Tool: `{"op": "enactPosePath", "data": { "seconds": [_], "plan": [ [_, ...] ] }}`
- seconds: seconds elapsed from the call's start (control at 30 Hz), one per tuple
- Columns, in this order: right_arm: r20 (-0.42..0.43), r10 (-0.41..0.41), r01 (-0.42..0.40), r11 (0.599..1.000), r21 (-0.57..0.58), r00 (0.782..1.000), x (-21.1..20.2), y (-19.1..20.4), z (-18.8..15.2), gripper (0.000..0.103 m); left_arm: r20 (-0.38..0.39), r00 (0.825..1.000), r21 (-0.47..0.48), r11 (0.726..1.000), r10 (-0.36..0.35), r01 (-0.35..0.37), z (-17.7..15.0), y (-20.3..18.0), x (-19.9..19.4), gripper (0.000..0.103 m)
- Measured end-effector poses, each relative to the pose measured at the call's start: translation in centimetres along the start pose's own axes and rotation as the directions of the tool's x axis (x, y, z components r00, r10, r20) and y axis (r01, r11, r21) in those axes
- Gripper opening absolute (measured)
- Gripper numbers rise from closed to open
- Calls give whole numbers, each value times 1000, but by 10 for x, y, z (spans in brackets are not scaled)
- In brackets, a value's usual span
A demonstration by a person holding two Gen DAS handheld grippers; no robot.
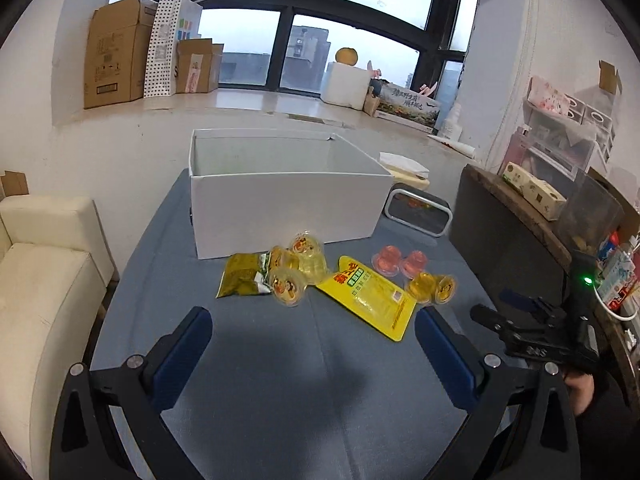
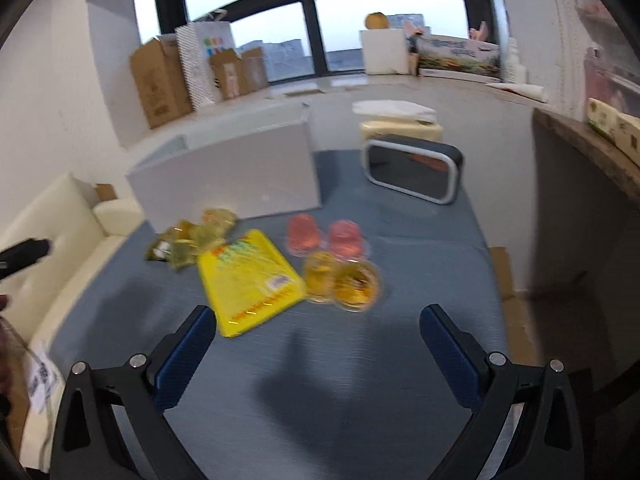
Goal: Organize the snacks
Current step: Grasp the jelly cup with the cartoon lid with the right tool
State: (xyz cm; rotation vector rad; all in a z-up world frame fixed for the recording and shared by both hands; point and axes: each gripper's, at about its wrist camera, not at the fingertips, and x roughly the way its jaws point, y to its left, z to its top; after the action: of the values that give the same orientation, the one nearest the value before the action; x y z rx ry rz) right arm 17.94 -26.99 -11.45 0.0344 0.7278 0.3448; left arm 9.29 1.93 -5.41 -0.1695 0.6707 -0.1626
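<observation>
Snacks lie on a blue-grey table [image 1: 280, 360] in front of an open white box [image 1: 280, 208]. They are a flat yellow packet [image 1: 368, 296] [image 2: 248, 280], an olive-green packet [image 1: 240, 280], three yellow jelly cups [image 1: 296, 268], two pink jelly cups [image 1: 400, 262] [image 2: 324, 236] and two more yellow cups [image 1: 434, 288] [image 2: 344, 280]. My left gripper [image 1: 314, 324] hangs open, short of the snacks, with nothing between its fingers. My right gripper [image 2: 318, 320] is open too, just short of the yellow packet and the right-hand cups. The right gripper [image 1: 532, 328] also shows at the right of the left wrist view.
A dark box with a silver rim [image 1: 418, 212] [image 2: 412, 172] stands right of the white box. A cream sofa [image 1: 44, 280] is on the left, a dark wooden shelf [image 1: 520, 208] with cartons on the right. Cardboard boxes [image 1: 116, 52] sit on the window sill.
</observation>
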Motion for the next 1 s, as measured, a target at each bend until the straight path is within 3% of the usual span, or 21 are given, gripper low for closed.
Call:
{"op": "enactPosePath", "data": {
  "seconds": [0.33,0.4,0.57,0.87,1.0],
  "plan": [
    [-76,-28,30,999,28,997,54,-22,11,103,-37,999,3,999,33,-33,-11,5,5,103],
    [-108,-28,31,999,29,994,66,-23,15,95,-39,999,4,999,36,-36,-11,6,6,103],
    [-171,8,-1,999,44,985,86,-25,18,51,-48,998,3,999,50,-50,-11,8,11,103],
    [-137,36,-30,999,44,990,70,-23,15,50,-74,996,6,999,45,-44,-11,10,26,103],
    [-84,44,-40,998,42,996,44,-20,16,50,-86,996,13,1000,16,-15,-2,15,39,103]
  ]
}}
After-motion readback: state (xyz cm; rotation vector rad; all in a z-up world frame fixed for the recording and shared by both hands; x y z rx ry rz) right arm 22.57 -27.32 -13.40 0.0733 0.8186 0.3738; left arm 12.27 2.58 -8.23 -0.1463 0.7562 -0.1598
